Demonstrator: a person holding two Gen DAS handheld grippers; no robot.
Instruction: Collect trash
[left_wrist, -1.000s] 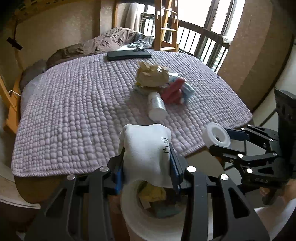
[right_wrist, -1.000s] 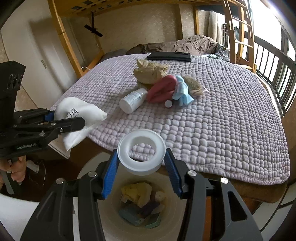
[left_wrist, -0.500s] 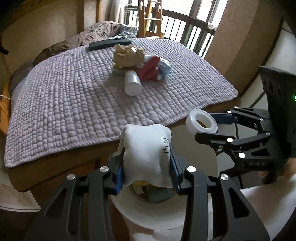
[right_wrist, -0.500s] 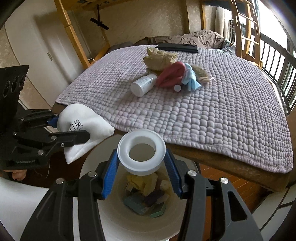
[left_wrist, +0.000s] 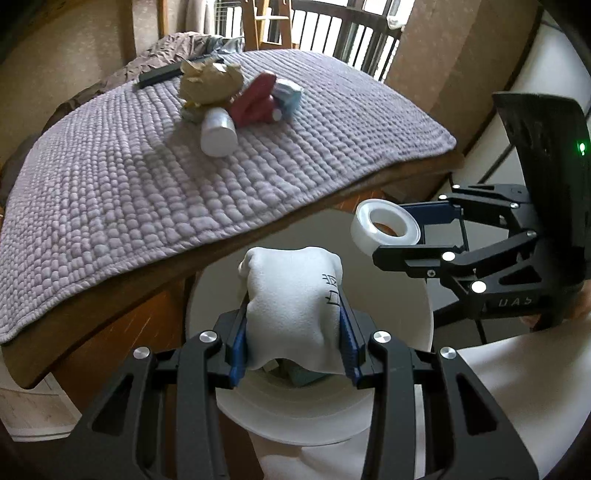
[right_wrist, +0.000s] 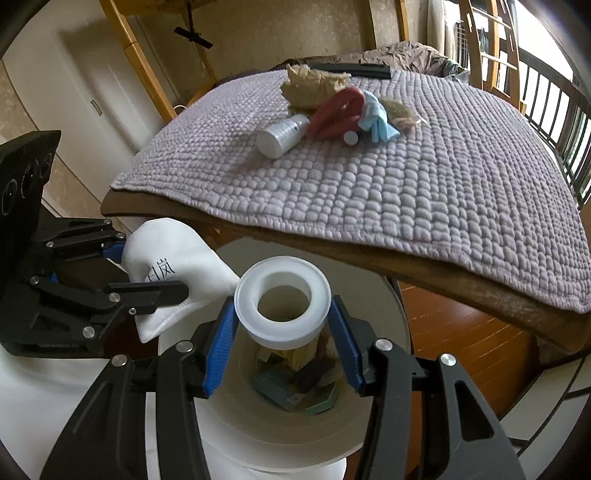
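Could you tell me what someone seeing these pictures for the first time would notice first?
Probably the two loaded grippers over the round white trash bin: the left gripper is shut on a soft white cloth pouch with black printed characters, the right gripper on a white plastic tape ring. Behind them, a pile of leftover litter, including a white cylindrical bottle and crumpled brown paper, sits on the lilac quilted bedspread.

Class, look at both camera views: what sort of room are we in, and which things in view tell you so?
Most likely a bedroom. A wide bed with a quilted lilac cover fills the view, a rumpled brown duvet lies at its far end, and wooden posts and a ladder suggest a bunk frame. A white waste bin stands on the wooden floor beside the bed.
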